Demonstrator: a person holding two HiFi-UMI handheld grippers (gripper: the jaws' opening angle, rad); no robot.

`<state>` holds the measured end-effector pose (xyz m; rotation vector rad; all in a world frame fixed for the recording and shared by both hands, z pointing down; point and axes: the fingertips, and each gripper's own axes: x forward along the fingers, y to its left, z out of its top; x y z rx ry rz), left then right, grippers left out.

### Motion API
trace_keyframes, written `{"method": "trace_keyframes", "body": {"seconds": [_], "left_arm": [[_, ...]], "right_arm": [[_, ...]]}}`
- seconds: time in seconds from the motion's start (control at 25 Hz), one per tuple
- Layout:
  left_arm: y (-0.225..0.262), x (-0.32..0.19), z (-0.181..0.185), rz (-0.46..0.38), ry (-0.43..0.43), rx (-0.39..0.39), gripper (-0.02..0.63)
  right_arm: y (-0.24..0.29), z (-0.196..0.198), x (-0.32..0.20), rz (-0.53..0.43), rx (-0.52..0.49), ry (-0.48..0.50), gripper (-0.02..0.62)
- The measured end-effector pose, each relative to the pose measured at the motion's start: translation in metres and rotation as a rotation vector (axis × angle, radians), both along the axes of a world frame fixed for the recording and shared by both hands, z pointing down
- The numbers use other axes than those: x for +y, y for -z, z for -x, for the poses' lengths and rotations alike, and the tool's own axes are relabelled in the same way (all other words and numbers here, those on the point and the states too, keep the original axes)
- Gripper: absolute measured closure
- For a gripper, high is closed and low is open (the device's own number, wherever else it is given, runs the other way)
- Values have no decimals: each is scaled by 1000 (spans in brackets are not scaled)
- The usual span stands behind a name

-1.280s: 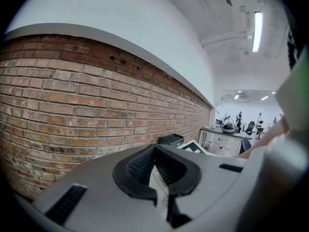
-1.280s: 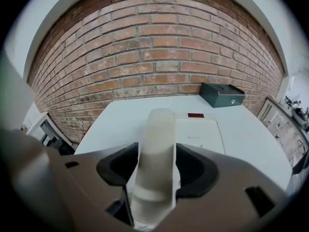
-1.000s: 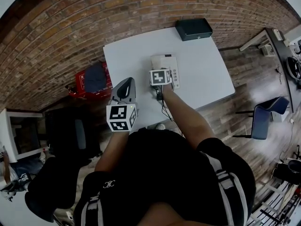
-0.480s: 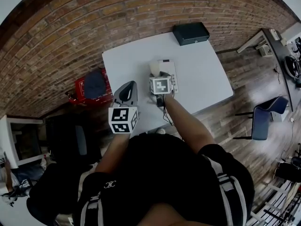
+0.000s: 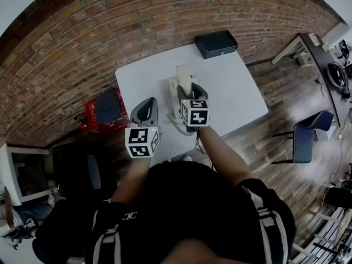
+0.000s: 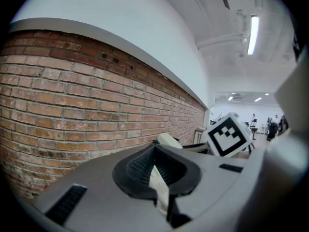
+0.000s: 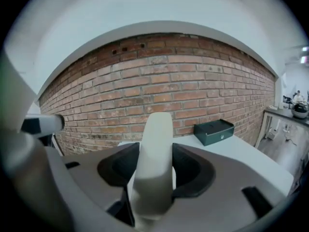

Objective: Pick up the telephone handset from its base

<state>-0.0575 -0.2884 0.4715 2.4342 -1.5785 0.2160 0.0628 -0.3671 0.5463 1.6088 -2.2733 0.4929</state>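
The handset (image 7: 154, 149) is gripped by the right gripper (image 5: 187, 92), with the base (image 5: 173, 99) just below it. The left gripper (image 5: 144, 109) is closed and empty.

A: Your handset (image 7: 153, 153) looks like smooth, matt cream plastic.
B: And your table (image 5: 236, 92) is smooth matt white; the wall (image 7: 169, 81) you face is rough brick, the floor (image 5: 286, 87) glossy wood.
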Motion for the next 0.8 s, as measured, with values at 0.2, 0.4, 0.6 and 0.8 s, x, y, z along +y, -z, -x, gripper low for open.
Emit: {"method": "trace_keyframes", "body": {"seconds": [0.2, 0.4, 0.6, 0.8], "left_arm": [[6, -1, -9, -12, -21, 3, 605], [15, -7, -22, -39, -41, 2, 606], [20, -10, -39, -54, -75, -4, 606], [26, -13, -53, -64, -110, -7, 606]], "right_arm": [[52, -20, 19, -123, -56, -20, 393], [95, -48, 41, -234, -81, -53, 393], [121, -74, 64, -319, -92, -95, 393], [125, -92, 80, -336, -124, -130, 393]]}}
